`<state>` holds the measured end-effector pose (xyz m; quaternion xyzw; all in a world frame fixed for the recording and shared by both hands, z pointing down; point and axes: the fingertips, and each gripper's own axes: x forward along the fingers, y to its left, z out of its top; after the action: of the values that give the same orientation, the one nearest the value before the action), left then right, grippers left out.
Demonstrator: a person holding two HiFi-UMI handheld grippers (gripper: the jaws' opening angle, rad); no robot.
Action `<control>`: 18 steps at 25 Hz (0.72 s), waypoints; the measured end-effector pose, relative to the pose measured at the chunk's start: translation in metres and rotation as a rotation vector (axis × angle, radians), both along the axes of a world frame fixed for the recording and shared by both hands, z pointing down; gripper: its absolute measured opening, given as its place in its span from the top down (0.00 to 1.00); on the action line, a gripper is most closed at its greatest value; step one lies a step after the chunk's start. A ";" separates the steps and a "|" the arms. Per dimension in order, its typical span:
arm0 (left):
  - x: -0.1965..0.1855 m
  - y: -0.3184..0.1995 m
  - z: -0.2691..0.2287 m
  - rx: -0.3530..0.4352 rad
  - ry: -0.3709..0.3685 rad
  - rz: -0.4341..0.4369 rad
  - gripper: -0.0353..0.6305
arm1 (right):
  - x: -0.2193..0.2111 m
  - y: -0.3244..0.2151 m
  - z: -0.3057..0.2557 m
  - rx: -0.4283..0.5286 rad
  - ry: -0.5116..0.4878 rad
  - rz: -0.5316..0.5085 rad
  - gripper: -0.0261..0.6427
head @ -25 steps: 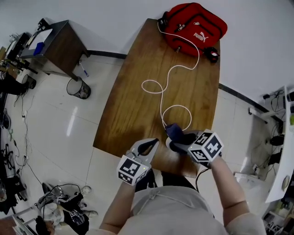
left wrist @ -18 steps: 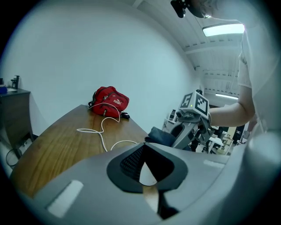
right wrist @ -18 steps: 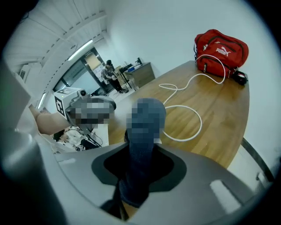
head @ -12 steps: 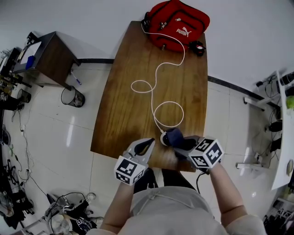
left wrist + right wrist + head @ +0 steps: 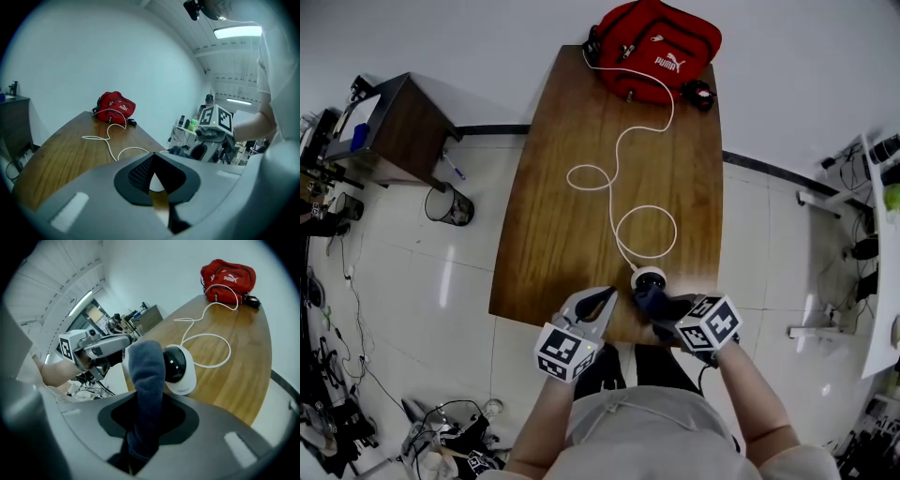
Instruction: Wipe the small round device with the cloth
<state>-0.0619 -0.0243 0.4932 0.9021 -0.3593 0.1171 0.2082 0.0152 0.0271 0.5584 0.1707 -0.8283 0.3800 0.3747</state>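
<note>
The small round white device point(image 5: 649, 277) with a black lens point(image 5: 174, 364) stands near the table's near edge, at the end of a white cable point(image 5: 623, 159). My right gripper point(image 5: 664, 305) is shut on a dark blue cloth point(image 5: 648, 298), which lies against the device's near side. In the right gripper view the cloth point(image 5: 146, 376) rises from the jaws and touches the device point(image 5: 183, 372). My left gripper point(image 5: 604, 296) is shut and empty, just left of the device. The left gripper view shows the cloth point(image 5: 177, 151) and the right gripper's marker cube point(image 5: 216, 118).
A red bag point(image 5: 654, 49) and a small black item point(image 5: 701, 95) sit at the wooden table's point(image 5: 572, 216) far end. The cable loops across the table's middle. A dark side cabinet point(image 5: 398, 127) and a wire bin point(image 5: 450, 204) stand on the floor at the left.
The right gripper has drawn the cloth off the device toward the table's near edge, so the white device now shows beyond the cloth. The left gripper has stayed put.
</note>
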 end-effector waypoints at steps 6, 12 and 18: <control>0.014 0.004 0.011 -0.013 -0.012 0.055 0.94 | 0.047 0.006 0.029 -0.070 0.051 0.119 0.78; 0.030 0.000 0.012 -0.012 -0.022 0.072 0.94 | 0.077 -0.030 -0.005 0.076 0.037 0.253 0.78; 0.055 -0.005 0.026 0.030 -0.138 0.071 0.40 | 0.080 -0.069 -0.034 0.235 0.011 0.318 0.78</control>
<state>-0.0066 -0.0289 0.5192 0.9071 -0.3422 0.1811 0.1650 0.0951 -0.0423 0.5243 0.3440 -0.8274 0.3344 0.2920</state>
